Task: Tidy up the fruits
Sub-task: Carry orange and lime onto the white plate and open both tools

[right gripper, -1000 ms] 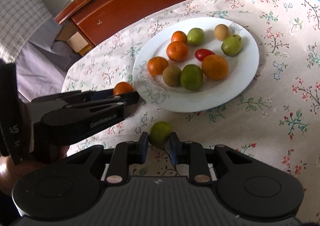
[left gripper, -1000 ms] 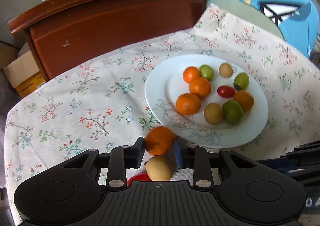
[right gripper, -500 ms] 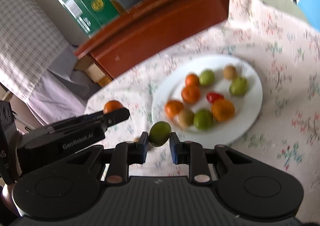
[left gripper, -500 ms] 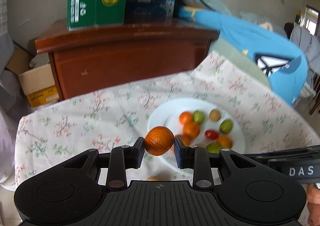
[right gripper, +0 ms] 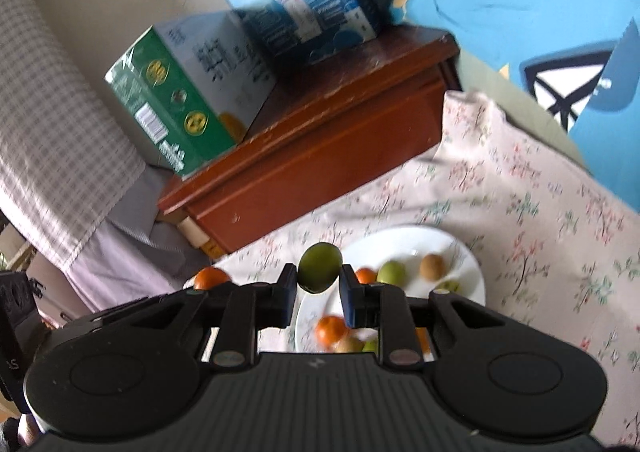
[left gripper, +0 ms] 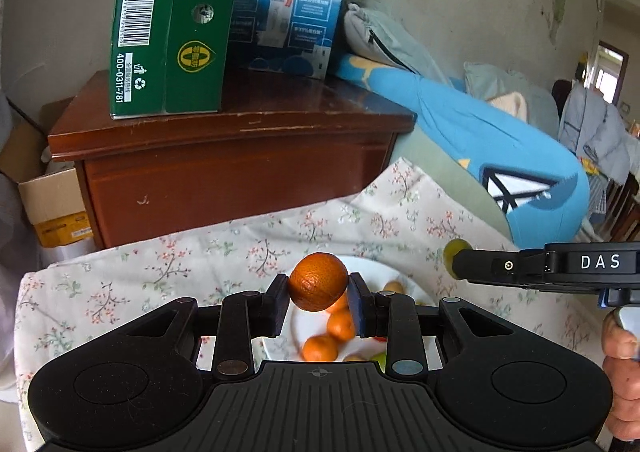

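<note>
My left gripper (left gripper: 318,292) is shut on an orange mandarin (left gripper: 318,281), held in the air above the near side of the white plate (left gripper: 366,266). My right gripper (right gripper: 319,284) is shut on a small green fruit (right gripper: 320,267), also lifted above the plate (right gripper: 404,242). On the plate lie several mandarins (left gripper: 341,324), green fruits (right gripper: 391,272) and a brown kiwi (right gripper: 432,265). In the left wrist view the right gripper (left gripper: 456,258) reaches in from the right with the green fruit (left gripper: 451,250) at its tip. The left gripper's mandarin (right gripper: 210,278) shows at left in the right wrist view.
The plate sits on a floral tablecloth (left gripper: 160,272). Behind it stands a brown wooden cabinet (left gripper: 240,160) bearing a green carton (left gripper: 168,24) and a blue carton (left gripper: 292,4). A blue cushion (left gripper: 500,144) lies at right, a cardboard box (left gripper: 48,200) at left.
Both grippers have risen from the tablecloth with their fruits held. The views now tilt up toward the cabinet and cartons. The loose kiwi and tomato near the left gripper have dropped out of sight.
</note>
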Demonstrator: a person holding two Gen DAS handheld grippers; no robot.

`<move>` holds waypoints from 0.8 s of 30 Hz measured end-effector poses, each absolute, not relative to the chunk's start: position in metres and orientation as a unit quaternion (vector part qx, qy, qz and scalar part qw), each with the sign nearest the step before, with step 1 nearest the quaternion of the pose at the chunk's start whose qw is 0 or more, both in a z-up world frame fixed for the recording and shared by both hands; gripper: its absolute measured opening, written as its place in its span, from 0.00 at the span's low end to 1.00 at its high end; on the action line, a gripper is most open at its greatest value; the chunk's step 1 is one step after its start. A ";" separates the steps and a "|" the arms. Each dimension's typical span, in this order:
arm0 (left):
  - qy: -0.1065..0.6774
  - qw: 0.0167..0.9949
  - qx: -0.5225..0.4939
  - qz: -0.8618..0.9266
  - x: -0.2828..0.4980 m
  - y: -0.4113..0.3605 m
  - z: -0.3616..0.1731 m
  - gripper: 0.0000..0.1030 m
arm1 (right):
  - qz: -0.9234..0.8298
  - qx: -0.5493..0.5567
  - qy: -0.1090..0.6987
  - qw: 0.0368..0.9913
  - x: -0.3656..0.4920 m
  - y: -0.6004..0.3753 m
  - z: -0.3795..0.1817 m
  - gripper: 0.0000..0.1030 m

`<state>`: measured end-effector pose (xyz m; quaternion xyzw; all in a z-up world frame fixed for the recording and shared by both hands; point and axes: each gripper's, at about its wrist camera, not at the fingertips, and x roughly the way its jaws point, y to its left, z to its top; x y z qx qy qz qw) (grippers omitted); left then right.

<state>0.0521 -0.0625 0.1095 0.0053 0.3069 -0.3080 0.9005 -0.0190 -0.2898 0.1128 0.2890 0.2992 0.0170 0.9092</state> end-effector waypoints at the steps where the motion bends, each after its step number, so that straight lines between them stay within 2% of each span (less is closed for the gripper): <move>1: 0.308 0.901 0.004 -0.307 0.055 -0.063 0.110 0.28 | 0.013 0.289 0.297 0.910 -0.017 -0.293 0.113 0.22; 24: 0.373 0.876 0.039 -0.304 0.093 -0.103 0.056 0.28 | -0.020 0.335 0.370 0.866 0.024 -0.311 0.045 0.22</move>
